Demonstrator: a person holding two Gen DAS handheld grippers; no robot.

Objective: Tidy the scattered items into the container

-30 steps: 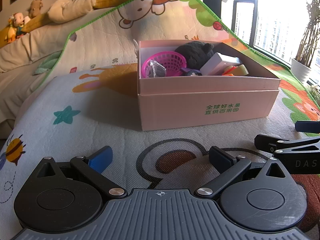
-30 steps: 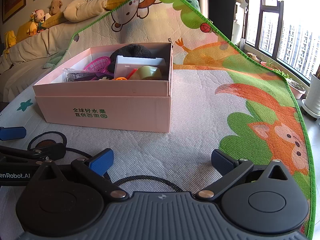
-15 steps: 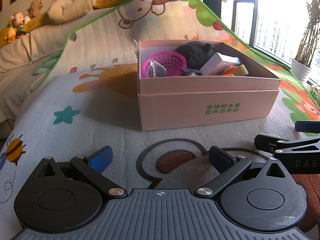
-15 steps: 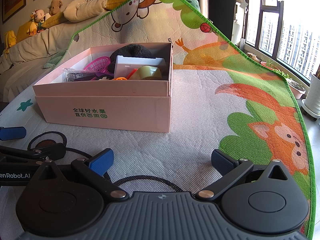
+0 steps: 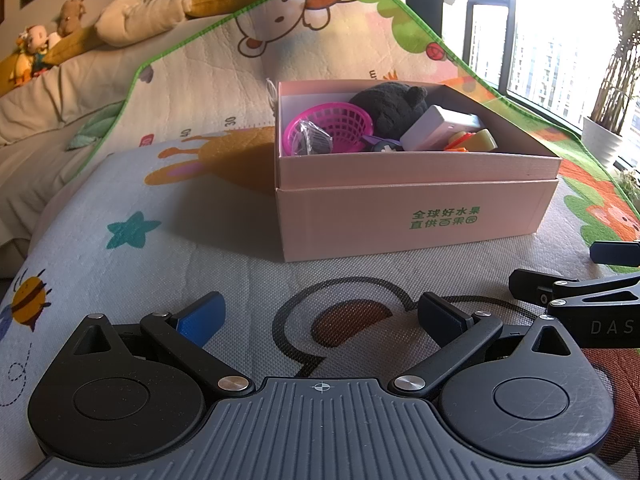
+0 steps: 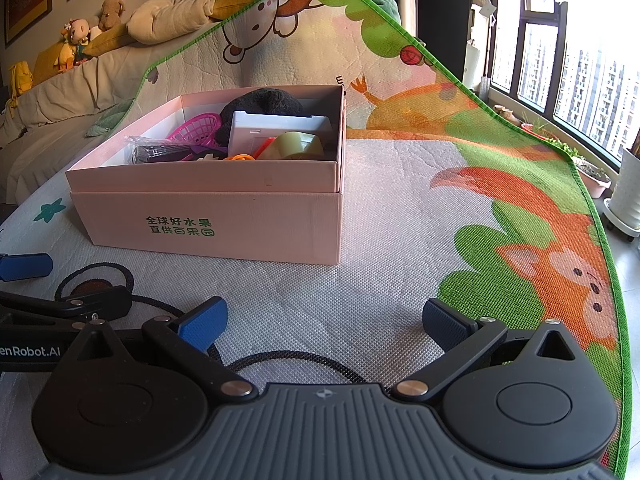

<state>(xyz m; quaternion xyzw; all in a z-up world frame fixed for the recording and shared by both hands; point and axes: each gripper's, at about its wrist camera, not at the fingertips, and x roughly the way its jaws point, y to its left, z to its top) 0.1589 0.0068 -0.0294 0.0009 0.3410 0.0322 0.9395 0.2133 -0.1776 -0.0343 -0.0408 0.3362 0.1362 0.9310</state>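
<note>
A pink cardboard box [image 5: 416,216] [image 6: 224,224] with green print sits on the play mat. Inside lie a magenta basket [image 5: 336,126] [image 6: 196,130], a black plush toy [image 5: 390,106] [image 6: 264,106], a white flat box [image 5: 440,126] [image 6: 276,128], a roll of tape [image 6: 300,144] [image 5: 482,140], orange pieces [image 6: 240,157] and a clear bag with something dark [image 6: 156,151] [image 5: 314,140]. My left gripper [image 5: 320,316] rests low in front of the box, open and empty. My right gripper [image 6: 322,318] is beside it to the right, open and empty too.
The cartoon play mat [image 6: 400,208] drapes up over a sofa behind the box. Cushions and soft toys [image 6: 84,38] line the sofa back. A window [image 6: 592,60] and plant pots [image 6: 628,204] stand on the right. A black cord [image 6: 280,360] lies on the mat by my right gripper.
</note>
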